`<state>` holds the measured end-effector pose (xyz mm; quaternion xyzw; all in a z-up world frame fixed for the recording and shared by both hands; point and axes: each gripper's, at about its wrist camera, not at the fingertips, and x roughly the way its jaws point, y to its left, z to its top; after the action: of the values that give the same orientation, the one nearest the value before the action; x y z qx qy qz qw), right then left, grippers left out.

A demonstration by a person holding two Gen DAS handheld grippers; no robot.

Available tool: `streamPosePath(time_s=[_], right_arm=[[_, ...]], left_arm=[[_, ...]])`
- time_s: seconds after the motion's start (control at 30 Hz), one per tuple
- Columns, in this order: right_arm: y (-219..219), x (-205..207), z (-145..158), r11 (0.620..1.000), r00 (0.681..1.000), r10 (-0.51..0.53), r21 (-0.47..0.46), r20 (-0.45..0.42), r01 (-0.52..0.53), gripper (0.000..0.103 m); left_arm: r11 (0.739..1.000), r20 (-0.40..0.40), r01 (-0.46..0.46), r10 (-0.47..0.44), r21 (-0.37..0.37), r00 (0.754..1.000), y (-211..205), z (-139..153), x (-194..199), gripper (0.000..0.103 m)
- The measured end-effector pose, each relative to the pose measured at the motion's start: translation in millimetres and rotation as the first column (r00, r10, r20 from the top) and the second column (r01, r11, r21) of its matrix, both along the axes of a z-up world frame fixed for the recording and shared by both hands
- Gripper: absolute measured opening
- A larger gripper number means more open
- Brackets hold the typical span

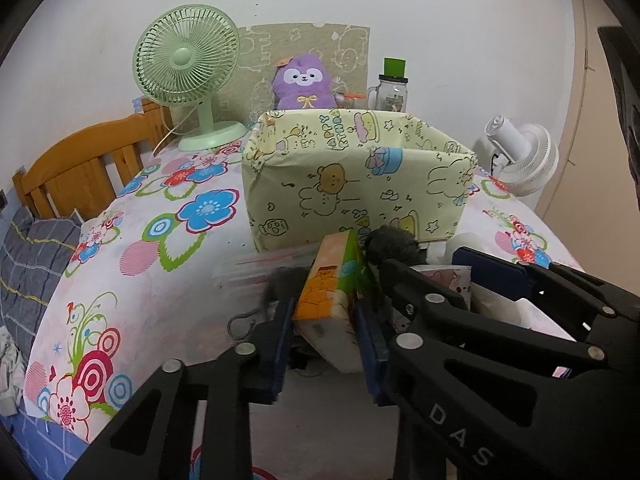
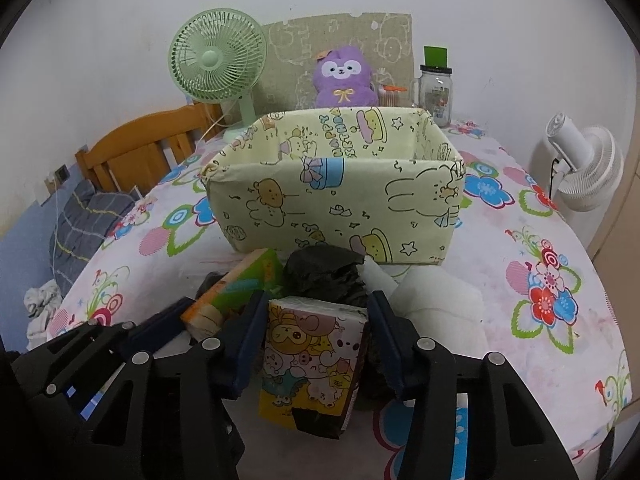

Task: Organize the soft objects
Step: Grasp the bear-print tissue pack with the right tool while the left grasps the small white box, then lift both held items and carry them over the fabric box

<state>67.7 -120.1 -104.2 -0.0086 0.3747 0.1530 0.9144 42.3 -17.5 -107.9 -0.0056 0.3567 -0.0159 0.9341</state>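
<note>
Green fan (image 1: 186, 80): back left on the flowered table (image 1: 168, 272); purple plush (image 1: 305, 82) beside it
Left gripper (image 1: 326, 316): clenched on the orange-green tissue pack (image 1: 326, 284), just before the box
Yellow cartoon box (image 2: 340, 188): mid-table, open-topped
Right gripper (image 2: 316, 340): grasping the cartoon-print tissue pack (image 2: 312, 360); black crumpled bag (image 2: 324, 276) just behind
White fan (image 2: 584, 172): far right

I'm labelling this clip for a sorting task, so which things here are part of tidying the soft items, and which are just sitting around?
Part of the job:
- orange-green tissue pack, held by the left gripper
- cartoon tissue pack, held by the right gripper
- black crumpled item
- paper-covered box

Just lying about:
- green fan
- purple plush
- glass jar
- white fan
</note>
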Motion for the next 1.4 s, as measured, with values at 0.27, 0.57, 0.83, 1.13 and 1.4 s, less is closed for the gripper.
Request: streamPosePath(time_s=[0.27,0.57,0.83,1.13,1.4], right_arm=[[-3.0,-0.3,8.5,1.0,1.0,-0.001,0.011,0.016,0.0,0.054],[-9.3,0.9,18.7,1.0,0.999,-0.014,0.022,0.03,0.014,0.054],[-15.6,0.4,30.4,0.999,0.998,-0.028,0.03,0.049,0.027,0.054],[-19.1,0.4,45.2,0.999,0.997,-0.036,0.042,0.072,0.033,0.054],[-23.8,2.0,58.8,0.998,0.995,-0.046,0.051,0.089,0.042,0.054]], left_arm=[[1.0,0.009,0.009,-0.009,-0.004,1.0,-5.0,7.5,1.4,0.023],[1.0,0.03,0.022,-0.022,0.0,0.999,-12.0,19.7,2.5,0.022],[1.0,0.051,0.025,-0.025,0.006,0.998,-16.8,31.4,2.4,0.022],[1.0,0.075,0.025,-0.027,0.016,0.997,-20.6,45.8,1.8,0.022],[0.999,0.094,0.033,-0.035,0.024,0.995,-26.7,59.9,3.1,0.021]])
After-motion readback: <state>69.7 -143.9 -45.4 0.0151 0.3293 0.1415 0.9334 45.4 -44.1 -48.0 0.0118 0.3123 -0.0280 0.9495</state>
